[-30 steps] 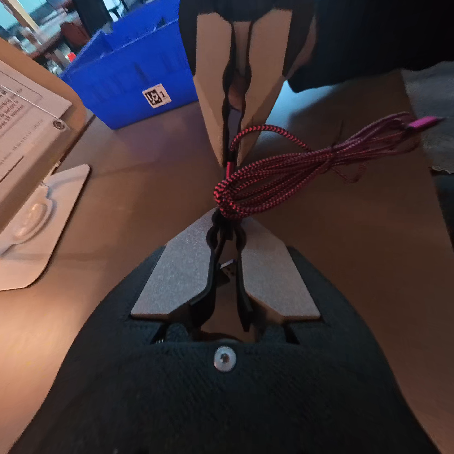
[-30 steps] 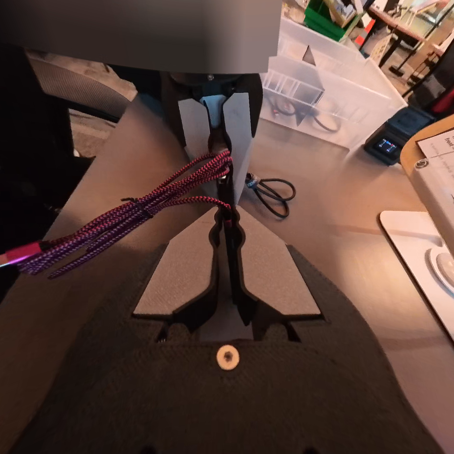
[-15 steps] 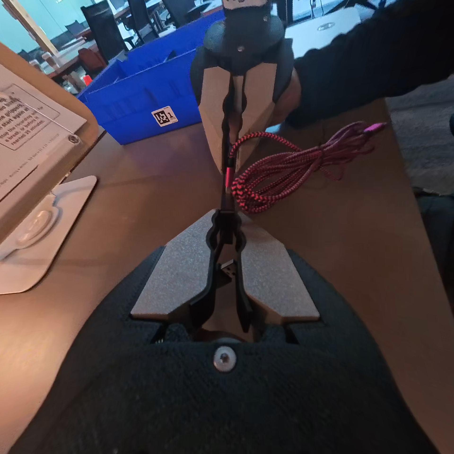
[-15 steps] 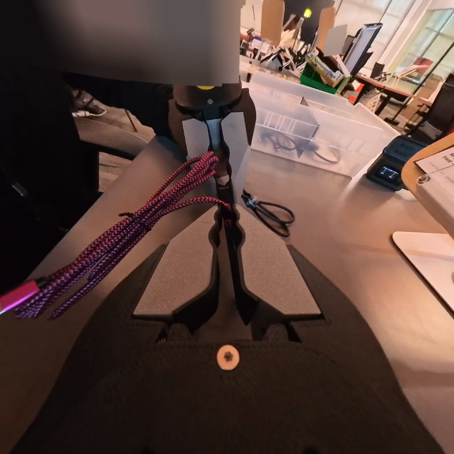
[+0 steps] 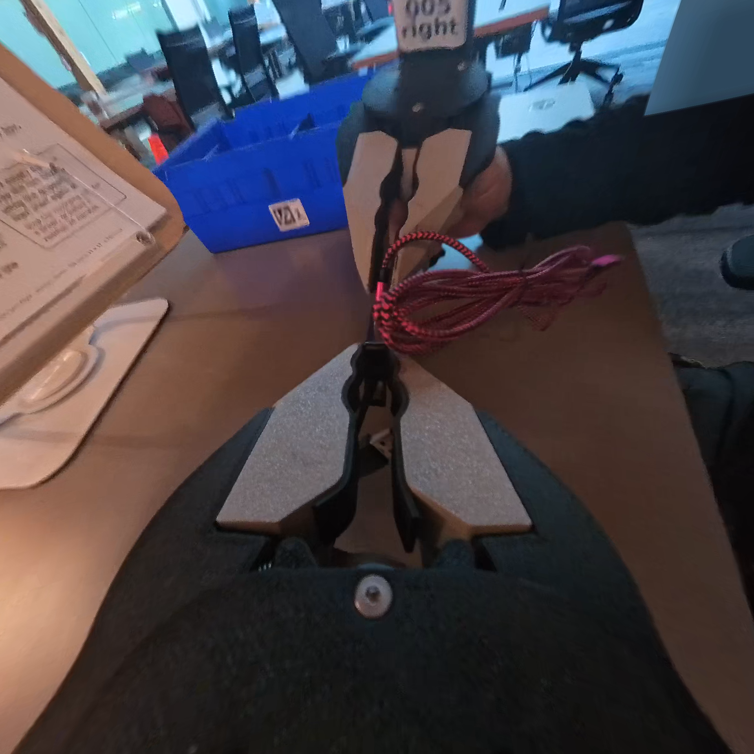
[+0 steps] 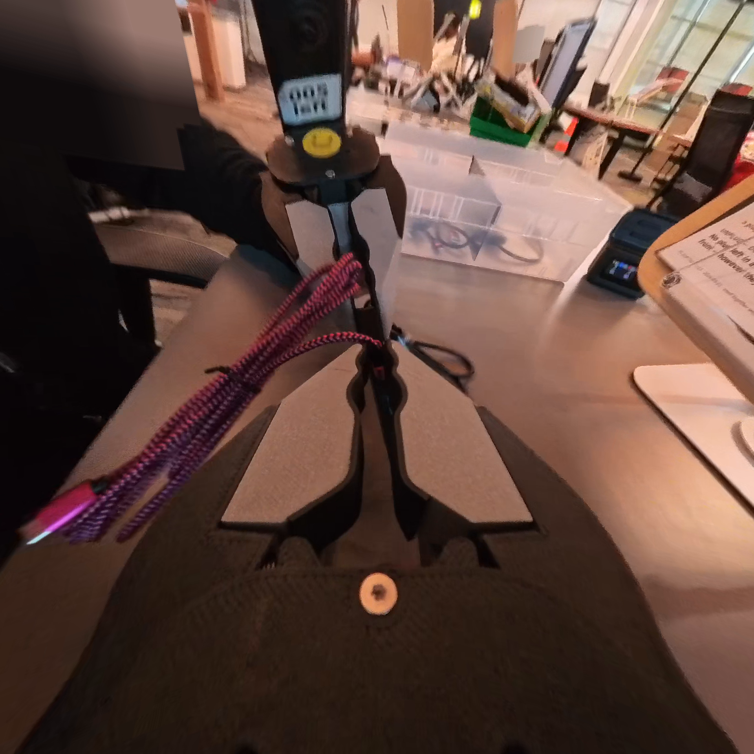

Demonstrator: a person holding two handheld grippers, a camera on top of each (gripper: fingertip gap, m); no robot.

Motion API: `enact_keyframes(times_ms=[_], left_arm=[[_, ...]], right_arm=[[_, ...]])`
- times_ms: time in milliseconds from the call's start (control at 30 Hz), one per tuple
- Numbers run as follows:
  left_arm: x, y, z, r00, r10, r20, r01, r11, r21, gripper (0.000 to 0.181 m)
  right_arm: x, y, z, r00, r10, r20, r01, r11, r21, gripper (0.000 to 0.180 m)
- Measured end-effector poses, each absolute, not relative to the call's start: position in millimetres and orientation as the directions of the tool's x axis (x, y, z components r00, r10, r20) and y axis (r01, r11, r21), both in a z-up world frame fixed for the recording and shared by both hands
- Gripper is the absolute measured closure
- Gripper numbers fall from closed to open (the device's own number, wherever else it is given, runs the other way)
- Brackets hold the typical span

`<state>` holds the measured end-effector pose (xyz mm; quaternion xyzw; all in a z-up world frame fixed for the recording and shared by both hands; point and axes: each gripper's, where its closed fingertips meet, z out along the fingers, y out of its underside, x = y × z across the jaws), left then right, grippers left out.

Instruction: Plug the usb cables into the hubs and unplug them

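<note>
Both grippers have backed away from each other since a second ago, and the cable (image 5: 469, 293) loops that were bunched right against the left gripper (image 5: 372, 355) now hang a bit clear of its tips. Left gripper is clamped down on a small black hub (image 6: 368, 320) that pokes out past its fingertips. Straight opposite it, tip to tip, the right gripper (image 6: 375, 359) is squeezed shut on the cable's plug (image 5: 380, 287), the end with the pink collar. Plug and hub line up and look like they meet in the gap in front of the left gripper, but I can't tell if the plug is actually seated or just touching. The rest of the red-and-black braided cable is a tied bundle sagging off to the left gripper's right side, up off the table (image 5: 245, 306), with its other pink plug (image 6: 61, 512) dangling at the far end. A hand (image 5: 485, 191) in a dark sleeve grips the right gripper. Blue bin (image 5: 261, 183) sits on the table beyond the left gripper and to its left, and a sign board (image 5: 61, 204) on a white base (image 5: 81, 367) stands nearer on that same side. From the right wrist view, a clear bin (image 6: 510, 196) is behind the left gripper, a small black cable (image 6: 449, 361) lies on the table below it, and a little black device (image 6: 624, 261) with a lit screen sits next to the clear bin.
</note>
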<state>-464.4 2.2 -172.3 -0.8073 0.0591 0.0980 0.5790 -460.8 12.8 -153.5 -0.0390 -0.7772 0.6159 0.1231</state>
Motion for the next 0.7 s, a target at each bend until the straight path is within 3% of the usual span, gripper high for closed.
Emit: enact_keyframes(times_ms=[100,267,467,567,633,700], left_arm=[[-457.5,1.6,-131.6,0.987,-0.015,-0.16,-0.16,-0.205,-0.966,0.173],[-461.9,4.6,-107.0,0.997,0.001,-0.081,-0.079,-0.191,-0.978,0.173],[-496.0,9.6,-101.3,0.951,0.223,-0.216,-0.183,-0.161,-0.97,0.178],[-500.6,3.5,-113.3,0.96,0.224,-0.169,-0.128,-0.187,-0.974,0.18],[-499.1,-8.2,-112.7,0.966,0.23,-0.118,-0.075,-0.186,-0.98,0.168],[-490.5,-22.7,-107.2,0.97,0.227,-0.085,-0.05,-0.157,-0.986,0.167]], right_arm=[[-454.1,13.6,-110.4,-0.986,0.164,-0.016,0.01,-0.036,-0.999,0.176],[-464.1,18.3,-99.5,-0.948,0.044,-0.316,0.293,-0.272,-0.917,0.176],[-476.2,9.0,-125.7,-0.875,0.026,-0.483,0.463,-0.242,-0.853,0.176],[-485.2,12.0,-130.6,-0.854,0.067,-0.516,0.488,-0.239,-0.839,0.176],[-489.1,16.9,-130.4,-0.843,0.072,-0.533,0.5,-0.258,-0.827,0.176],[-492.0,21.3,-127.8,-0.834,0.061,-0.548,0.51,-0.29,-0.809,0.176]])
